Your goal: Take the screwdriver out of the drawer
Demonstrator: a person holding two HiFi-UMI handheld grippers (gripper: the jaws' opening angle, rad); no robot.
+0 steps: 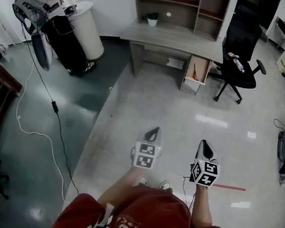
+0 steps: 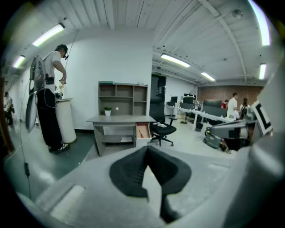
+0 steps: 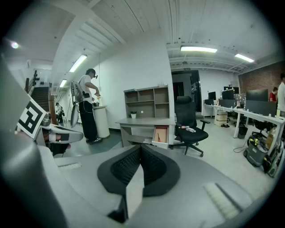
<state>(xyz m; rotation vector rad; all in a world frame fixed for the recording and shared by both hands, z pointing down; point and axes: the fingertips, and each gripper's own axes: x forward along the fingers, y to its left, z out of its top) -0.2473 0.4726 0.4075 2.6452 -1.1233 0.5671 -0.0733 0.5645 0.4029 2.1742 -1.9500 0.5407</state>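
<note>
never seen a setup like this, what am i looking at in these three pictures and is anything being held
No robot here: a person holds a two-jaw gripper in each hand. The head view looks down from a camera on their head, showing the left gripper and right gripper above the floor. The other two pictures come from cameras riding on each gripper, looking along its jaws. Both are shut and empty. Ahead stands a desk with an open drawer; the thin orange thing inside is probably the screwdriver.

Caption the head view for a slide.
A person holds left gripper and right gripper, both shut and empty, facing a desk whose open drawer holds a screwdriver.
</note>
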